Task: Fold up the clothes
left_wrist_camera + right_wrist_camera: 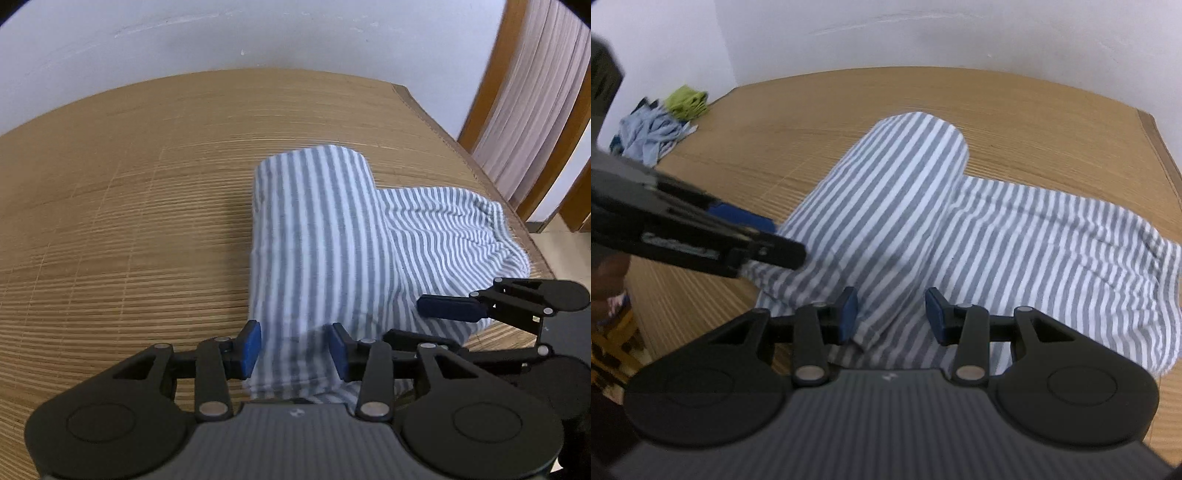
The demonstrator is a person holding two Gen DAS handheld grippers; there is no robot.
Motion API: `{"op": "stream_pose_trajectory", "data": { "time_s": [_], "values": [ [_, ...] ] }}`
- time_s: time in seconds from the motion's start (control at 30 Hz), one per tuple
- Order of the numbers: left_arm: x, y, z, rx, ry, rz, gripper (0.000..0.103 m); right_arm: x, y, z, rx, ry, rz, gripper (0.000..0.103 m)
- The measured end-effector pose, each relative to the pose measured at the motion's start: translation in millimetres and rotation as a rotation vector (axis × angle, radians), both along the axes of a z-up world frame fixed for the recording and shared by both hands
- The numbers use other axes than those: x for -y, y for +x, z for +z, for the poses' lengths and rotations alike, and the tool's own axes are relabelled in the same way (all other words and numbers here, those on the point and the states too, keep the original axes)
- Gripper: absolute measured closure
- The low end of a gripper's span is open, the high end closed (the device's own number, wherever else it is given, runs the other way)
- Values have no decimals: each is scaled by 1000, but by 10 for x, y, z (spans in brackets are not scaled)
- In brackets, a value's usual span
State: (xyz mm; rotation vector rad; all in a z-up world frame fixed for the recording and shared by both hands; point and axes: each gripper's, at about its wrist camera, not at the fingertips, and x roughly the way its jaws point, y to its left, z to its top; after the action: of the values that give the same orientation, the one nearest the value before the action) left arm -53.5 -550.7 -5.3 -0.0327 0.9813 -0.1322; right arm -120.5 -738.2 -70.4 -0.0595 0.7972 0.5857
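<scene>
A grey-and-white striped garment [314, 229] [905, 206] lies folded on the bamboo mat, one rolled-over part running away from me and the elastic waist end spread to the right. My left gripper [295, 349] hangs over its near edge, pads apart, with cloth lying loose between them. In the right wrist view the left gripper [772, 238] reaches in from the left onto the near left corner. My right gripper [892, 315] stands open over the near middle of the garment, pads clear of the cloth. The left wrist view shows the right gripper [406, 321] at the garment's near right corner.
The bamboo mat [129, 203] [1034, 122] covers the whole surface up to a white wall. A pile of blue and green clothes [657, 129] sits at its far left corner. A wooden frame with a curtain [535, 110] stands past the mat's right edge.
</scene>
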Motion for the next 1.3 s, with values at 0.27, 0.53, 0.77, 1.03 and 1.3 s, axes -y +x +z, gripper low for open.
{"op": "stream_pose_trajectory", "data": {
  "time_s": [0.27, 0.53, 0.77, 1.03, 1.3],
  "values": [
    [-494, 143, -158, -70, -161, -133, 44, -4, -111, 97, -24, 36, -193, 59],
    [-546, 327, -400, -113, -384, -205, 36, -102, -189, 138, -30, -61, -280, 59],
    [-387, 307, -351, -51, -320, -185, 63, -151, -91, 70, -40, -76, -263, 60],
    [83, 102, 39, 75, -154, -135, 77, 247, -163, 176, 6, -40, -214, 59],
    [1010, -54, 342, 164, 62, -145, 77, 1256, -172, 163, 8, 25, -268, 59]
  ]
}}
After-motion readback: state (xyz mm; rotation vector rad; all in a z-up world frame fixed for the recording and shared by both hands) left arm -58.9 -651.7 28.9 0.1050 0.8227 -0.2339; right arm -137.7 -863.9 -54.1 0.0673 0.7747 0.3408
